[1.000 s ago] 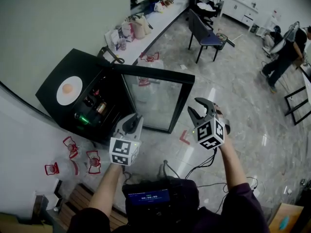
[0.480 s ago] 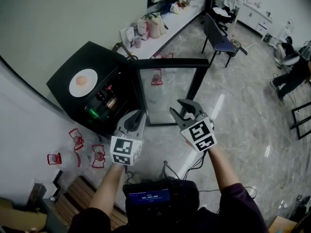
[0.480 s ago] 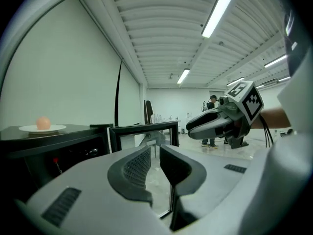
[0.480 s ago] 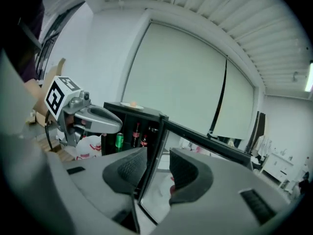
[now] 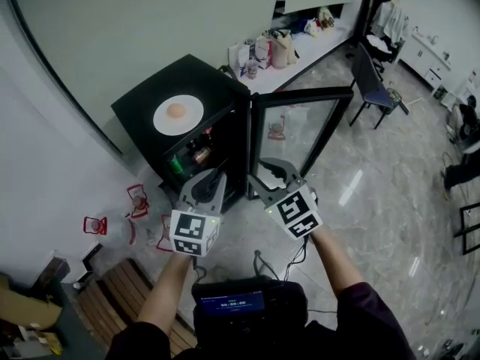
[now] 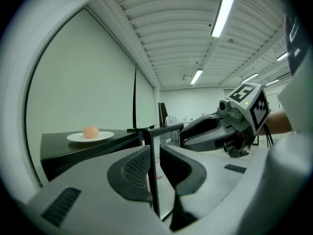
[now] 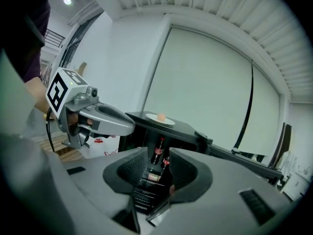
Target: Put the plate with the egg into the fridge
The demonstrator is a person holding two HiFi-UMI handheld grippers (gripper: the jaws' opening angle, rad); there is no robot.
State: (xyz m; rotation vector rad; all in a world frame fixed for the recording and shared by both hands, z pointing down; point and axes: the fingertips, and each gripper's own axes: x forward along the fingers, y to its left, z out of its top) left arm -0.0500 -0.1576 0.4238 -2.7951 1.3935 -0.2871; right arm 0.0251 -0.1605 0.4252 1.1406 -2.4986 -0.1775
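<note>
Head view — a white plate [image 5: 178, 115] carrying a brown egg [image 5: 176, 111] sits on top of a black mini fridge [image 5: 142, 103]. Its glass door [image 5: 300, 126] stands wide open, and bottles [image 5: 196, 154] show on the upper shelf. Both claws hover before the opening, well apart from the plate. On the left claw [image 5: 210, 184] the jaws stand a narrow gap apart, with nothing between them. On the right claw [image 5: 268, 173] the jaws are about half apart, have just been closing, and are also empty. The step in hand is probably reaching for the plate. To do it well — meet the near rim level, pinch it firmly, keep the plate flat so the egg cannot roll, and choose a shelf spot away from the bottles.
</note>
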